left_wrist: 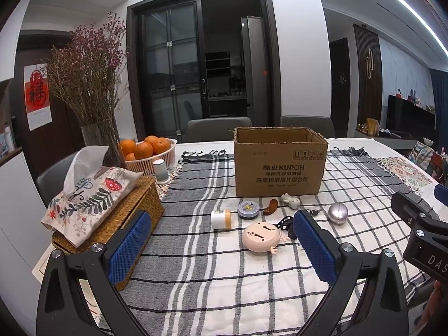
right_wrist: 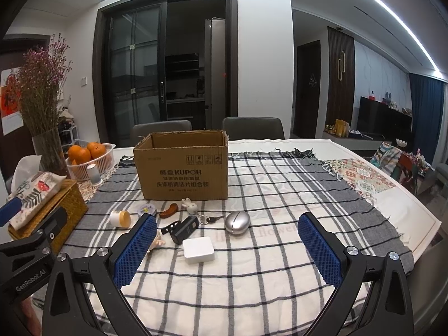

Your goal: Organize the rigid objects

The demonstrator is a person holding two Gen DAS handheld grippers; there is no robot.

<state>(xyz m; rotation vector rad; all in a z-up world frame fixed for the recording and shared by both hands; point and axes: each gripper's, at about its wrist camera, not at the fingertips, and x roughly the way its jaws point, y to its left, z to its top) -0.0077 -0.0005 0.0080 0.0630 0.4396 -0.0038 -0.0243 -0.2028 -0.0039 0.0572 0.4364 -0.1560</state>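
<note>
An open cardboard box point(left_wrist: 280, 165) point(right_wrist: 183, 168) stands on the checked cloth. In front of it lie a small white and yellow jar point(left_wrist: 220, 219) point(right_wrist: 120, 218), a round tin point(left_wrist: 247, 209) point(right_wrist: 147, 210), a brown curved piece point(left_wrist: 270, 206) point(right_wrist: 168, 210), a white rabbit figure point(left_wrist: 291, 201) point(right_wrist: 191, 205), a silver egg-shaped case point(left_wrist: 338, 213) point(right_wrist: 237, 222) and a pink round toy point(left_wrist: 261, 236). A black adapter point(right_wrist: 184, 229), keys point(right_wrist: 208, 219) and a white charger block point(right_wrist: 198, 249) show in the right wrist view. My left gripper point(left_wrist: 221, 247) is open and empty above the cloth, near the pink toy. My right gripper point(right_wrist: 226, 247) is open and empty over the charger.
A wicker tissue box point(left_wrist: 112, 218) point(right_wrist: 47, 210) sits at the left. Behind it are a basket of oranges point(left_wrist: 148, 151) point(right_wrist: 89, 156), a small white cylinder point(left_wrist: 161, 171) point(right_wrist: 93, 175) and a vase of dried flowers point(left_wrist: 92, 84) point(right_wrist: 42, 89). Two chairs stand beyond the table.
</note>
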